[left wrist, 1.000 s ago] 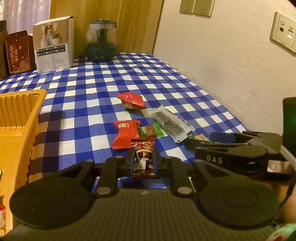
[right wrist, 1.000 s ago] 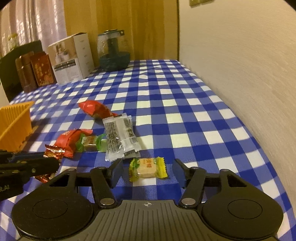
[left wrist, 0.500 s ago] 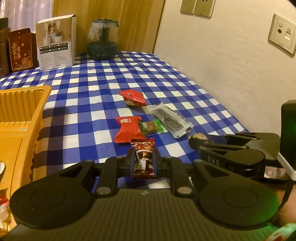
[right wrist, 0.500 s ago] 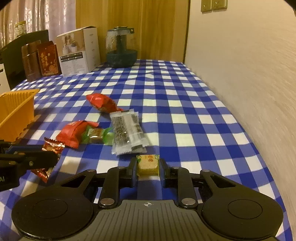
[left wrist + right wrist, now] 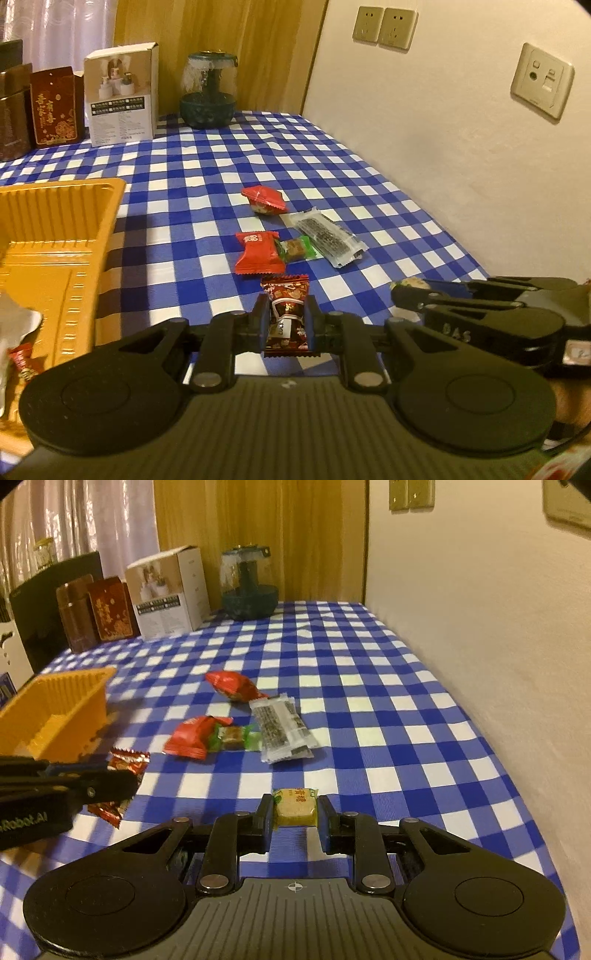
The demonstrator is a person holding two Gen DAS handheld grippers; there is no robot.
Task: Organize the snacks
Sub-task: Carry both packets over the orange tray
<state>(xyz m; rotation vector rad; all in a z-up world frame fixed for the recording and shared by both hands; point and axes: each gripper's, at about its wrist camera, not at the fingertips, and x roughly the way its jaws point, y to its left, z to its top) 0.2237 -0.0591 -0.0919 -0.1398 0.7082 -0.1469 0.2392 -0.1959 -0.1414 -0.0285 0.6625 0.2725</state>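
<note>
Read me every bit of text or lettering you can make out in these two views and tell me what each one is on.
"DAS": side of the right gripper, seen from the left wrist view.
"Robot.AI", start cut off: side of the left gripper, in the right wrist view.
Gold Chinese characters on the red box: too blurred to read.
White box label rows: too small.
Print on the dark red candy, yellow candy and red packet: unreadable.

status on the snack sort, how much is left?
Done: a few wrappers already lie in the orange tray. In hand: left tool grips a dark red candy; right tool grips a yellow candy. Left: four snacks on the checkered cloth.
</note>
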